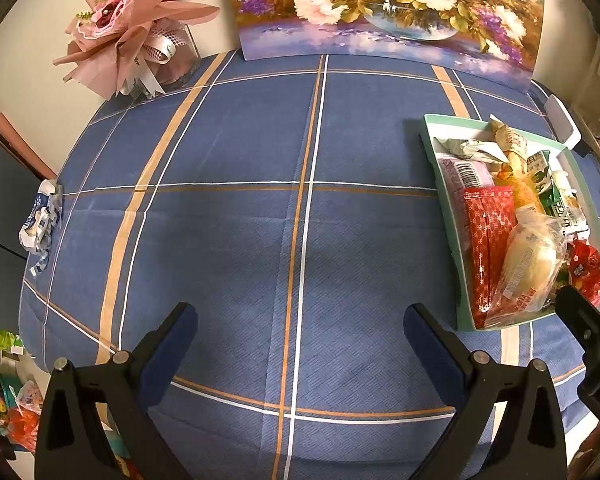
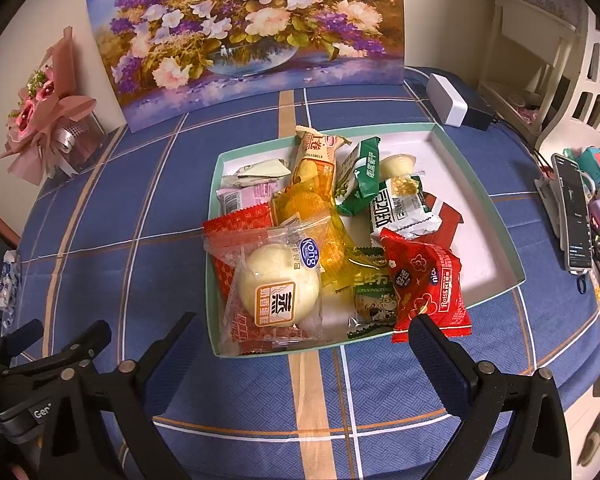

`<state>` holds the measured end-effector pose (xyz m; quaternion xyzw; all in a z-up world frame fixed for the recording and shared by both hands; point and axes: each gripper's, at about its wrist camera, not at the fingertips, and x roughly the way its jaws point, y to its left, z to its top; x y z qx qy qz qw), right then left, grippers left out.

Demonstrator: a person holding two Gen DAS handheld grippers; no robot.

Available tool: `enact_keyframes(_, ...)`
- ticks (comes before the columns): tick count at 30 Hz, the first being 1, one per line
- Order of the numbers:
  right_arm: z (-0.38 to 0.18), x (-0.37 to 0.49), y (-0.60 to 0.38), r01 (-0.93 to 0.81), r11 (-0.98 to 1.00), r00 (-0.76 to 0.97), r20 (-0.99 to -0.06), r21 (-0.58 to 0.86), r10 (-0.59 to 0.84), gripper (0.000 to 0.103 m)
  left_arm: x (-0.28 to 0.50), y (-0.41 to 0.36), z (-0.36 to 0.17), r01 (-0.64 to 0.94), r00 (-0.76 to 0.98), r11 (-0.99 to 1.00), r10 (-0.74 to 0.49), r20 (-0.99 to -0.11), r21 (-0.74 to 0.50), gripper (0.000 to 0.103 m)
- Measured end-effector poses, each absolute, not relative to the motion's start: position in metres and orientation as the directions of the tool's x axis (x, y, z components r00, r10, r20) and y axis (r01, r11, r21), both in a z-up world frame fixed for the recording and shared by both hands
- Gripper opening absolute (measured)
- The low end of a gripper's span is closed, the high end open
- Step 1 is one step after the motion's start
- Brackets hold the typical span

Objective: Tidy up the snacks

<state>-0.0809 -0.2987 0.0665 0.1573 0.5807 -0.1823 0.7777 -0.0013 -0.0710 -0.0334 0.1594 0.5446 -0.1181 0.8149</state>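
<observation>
Left hand-held gripper (image 1: 300, 340) low over the bare blue checked worktop (image 1: 228, 240), fingers spread wide, nothing between them. Right hand-held gripper (image 2: 306, 344) just in front of the near edge of the mint-green tray (image 2: 480, 196), fingers likewise spread and released, empty; right fingertip (image 2: 428, 340) overlapping the red flower-print packet (image 2: 424, 284) in the picture, contact impossible to judge. Both pointing towards the far wall, side by side, each visible at the edge of the other's view.

One tray, on the right part of the worktop, holding the snacks: one round white bun in clear wrap (image 2: 278, 292), one flat red sachet (image 2: 240, 228) beneath it, one yellow wrapper (image 2: 324, 220), one tall orange pack (image 2: 316, 152), two green-and-white packets, one cow-print sachet (image 2: 374, 304), one pink barcode pack (image 2: 244, 196), one small jelly cup (image 2: 398, 164). More partly buried, count unsure.

One blue-and-white wrapped snack (image 1: 40, 220) alone at the far left worktop edge. Beyond: one flower painting (image 2: 252, 32), one pink bouquet (image 1: 132, 28).
</observation>
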Motion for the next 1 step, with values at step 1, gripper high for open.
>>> enact_keyframes(1,0.0666,-0.081,-0.2988,0.466,0.884,0.259,-0.961,0.033,-0.1,0.103,-0.0012,-0.0714,-0.0336,0.368,0.376,0.921,-0.021,-0.926,0.129,0.103)
